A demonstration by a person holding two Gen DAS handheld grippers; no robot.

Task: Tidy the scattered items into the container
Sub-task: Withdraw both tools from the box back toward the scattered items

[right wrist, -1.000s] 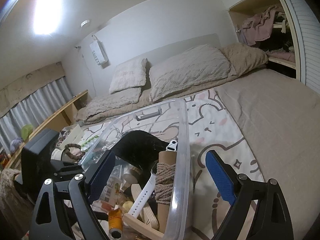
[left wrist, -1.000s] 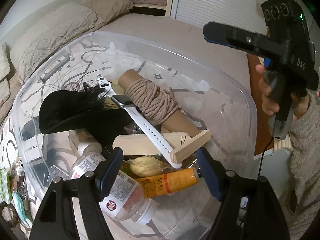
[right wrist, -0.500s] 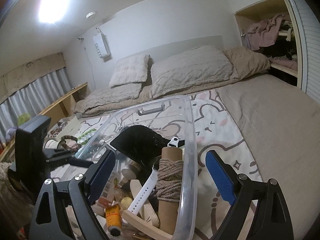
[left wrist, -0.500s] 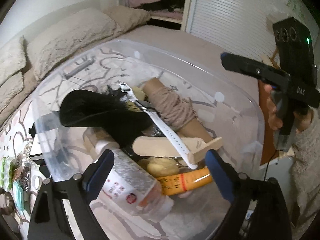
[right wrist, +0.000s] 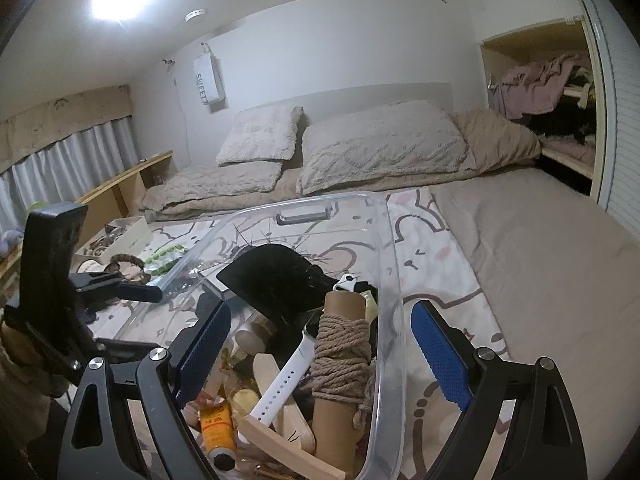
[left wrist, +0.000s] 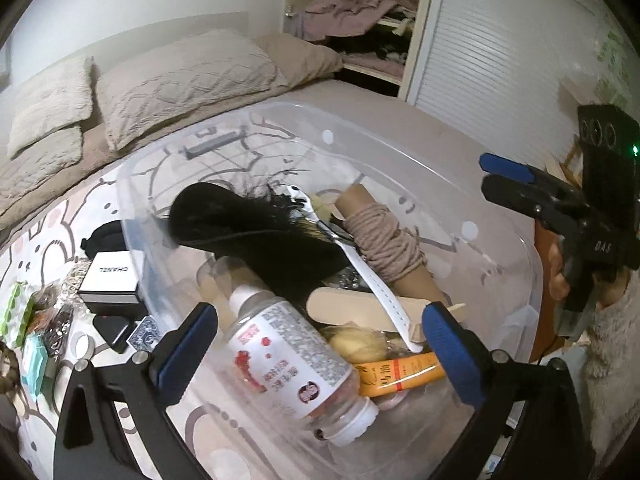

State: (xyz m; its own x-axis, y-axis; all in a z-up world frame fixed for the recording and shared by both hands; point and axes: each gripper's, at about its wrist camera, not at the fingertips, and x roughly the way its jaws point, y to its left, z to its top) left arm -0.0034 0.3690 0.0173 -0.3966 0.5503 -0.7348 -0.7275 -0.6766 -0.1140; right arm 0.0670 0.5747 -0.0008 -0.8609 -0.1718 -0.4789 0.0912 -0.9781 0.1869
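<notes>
Hovering over the clear plastic storage tub (left wrist: pixel 532 264) on the bed's patterned blanket (right wrist: pixel 436 248), the left gripper (left wrist: pixel 320 344) and right gripper (right wrist: pixel 320 344) are both opening their jaws, nothing pinched between them. Inside lie a rope-wrapped cardboard tube (left wrist: pixel 384 240), white watch strap (left wrist: pixel 380 284), black feather fan (left wrist: pixel 256 224) and clear labelled bottle (left wrist: pixel 296 352).

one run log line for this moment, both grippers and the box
left hand-held gripper: opening, empty | right hand-held gripper: opening, empty | clear plastic storage box: holds rope-wrapped cardboard tube, clear labelled bottle
</notes>
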